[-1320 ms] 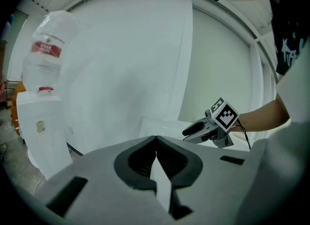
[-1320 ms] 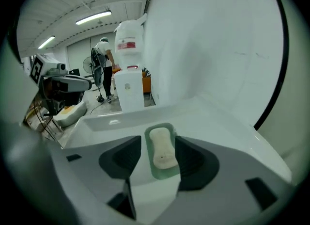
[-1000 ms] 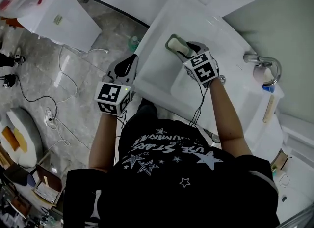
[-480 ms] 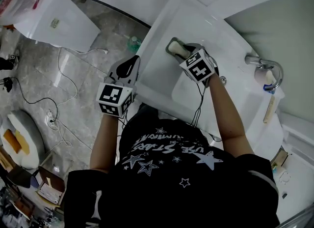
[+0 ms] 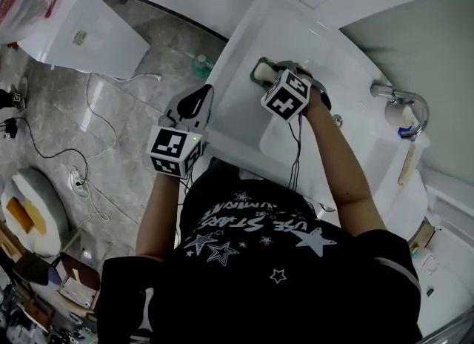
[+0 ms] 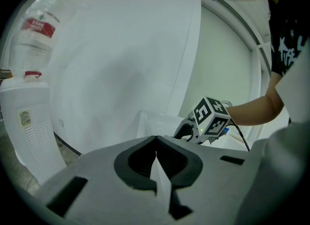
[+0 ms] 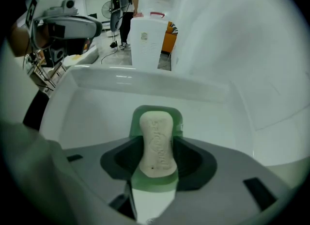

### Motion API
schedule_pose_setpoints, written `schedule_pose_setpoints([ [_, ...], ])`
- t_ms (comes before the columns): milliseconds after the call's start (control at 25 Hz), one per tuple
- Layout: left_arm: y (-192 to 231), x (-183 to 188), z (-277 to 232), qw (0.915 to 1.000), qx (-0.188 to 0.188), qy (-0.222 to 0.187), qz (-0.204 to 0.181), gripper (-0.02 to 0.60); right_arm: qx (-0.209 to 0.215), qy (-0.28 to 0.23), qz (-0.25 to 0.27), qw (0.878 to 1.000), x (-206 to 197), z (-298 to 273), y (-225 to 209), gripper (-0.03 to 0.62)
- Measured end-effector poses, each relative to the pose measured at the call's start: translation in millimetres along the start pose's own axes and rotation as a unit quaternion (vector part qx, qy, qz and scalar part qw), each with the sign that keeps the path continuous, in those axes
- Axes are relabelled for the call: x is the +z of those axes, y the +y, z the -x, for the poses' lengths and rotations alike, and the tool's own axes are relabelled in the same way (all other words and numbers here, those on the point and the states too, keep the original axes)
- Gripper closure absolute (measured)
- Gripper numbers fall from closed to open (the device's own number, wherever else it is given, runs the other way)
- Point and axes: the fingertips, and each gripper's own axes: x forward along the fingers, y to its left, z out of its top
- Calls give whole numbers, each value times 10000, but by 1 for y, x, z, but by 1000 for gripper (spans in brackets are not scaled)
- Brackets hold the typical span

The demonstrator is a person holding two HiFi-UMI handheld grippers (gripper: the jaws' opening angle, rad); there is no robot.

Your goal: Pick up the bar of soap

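having just closed, right tool (image 7: 155, 147) grips one bar of soap (image 7: 155, 128); left tool (image 6: 156, 139) closed, empty.

I see a white sink (image 5: 244, 113) with a green soap dish (image 5: 258, 73) on its deck at the end nearest a white water dispenser (image 5: 81, 35). A chrome faucet (image 5: 404, 101) stands toward the opposite end by the wall. Off the sink's outer edge, a small green bottle (image 5: 201, 63) and loose cables (image 5: 96, 113) sit on the grey stone floor (image 5: 59, 127).
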Motion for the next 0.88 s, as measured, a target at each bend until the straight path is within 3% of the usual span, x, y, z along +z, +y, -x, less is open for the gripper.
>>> schedule_pose_setpoints([
  [400, -2, -3, 0, 9999, 51, 127, -27, 571, -87, 54, 456, 9989, 2, -1, 1, 404],
  [880, -12, -2, 13, 9998, 145, 97, -113, 571, -357, -727, -225, 9965, 9, 25, -8, 408],
])
